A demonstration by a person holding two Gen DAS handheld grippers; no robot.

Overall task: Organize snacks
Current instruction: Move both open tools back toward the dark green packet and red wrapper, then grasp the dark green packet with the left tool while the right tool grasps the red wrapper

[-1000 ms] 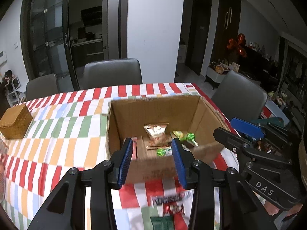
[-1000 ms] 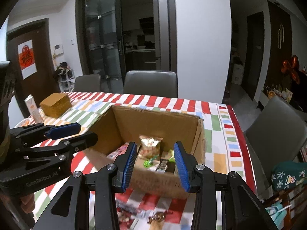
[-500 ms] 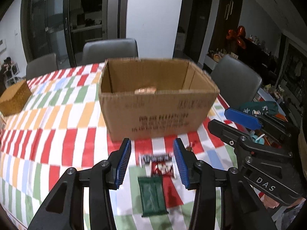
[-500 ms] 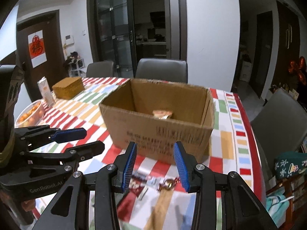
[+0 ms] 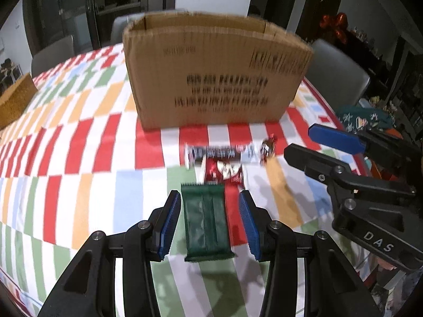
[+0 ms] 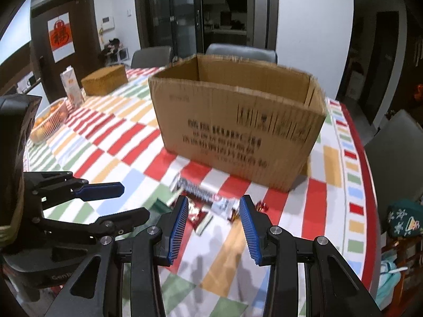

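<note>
An open cardboard box [image 5: 216, 79] stands on the striped tablecloth; it also shows in the right wrist view [image 6: 238, 121]. In front of it lie a dark green packet [image 5: 205, 224], a red packet [image 5: 224, 171], a long silver-and-dark bar wrapper [image 5: 219, 153] and a small wrapped candy [image 5: 268, 146]. My left gripper [image 5: 210, 222] is open, low over the table, its jaws on either side of the green packet without touching it. My right gripper [image 6: 214, 224] is open and empty, just above the red packet [image 6: 197, 216] and the bar wrapper [image 6: 201, 190].
A woven brown box [image 6: 104, 79] and a carton [image 6: 70, 84] stand at the far left of the table, with a basket of oranges [image 6: 49, 121]. Grey chairs [image 5: 335, 74] surround the table. The table's right edge [image 6: 370, 185] is near.
Both grippers have dropped from above the box down to table level in front of it. The left gripper's jaws now straddle the green packet.
</note>
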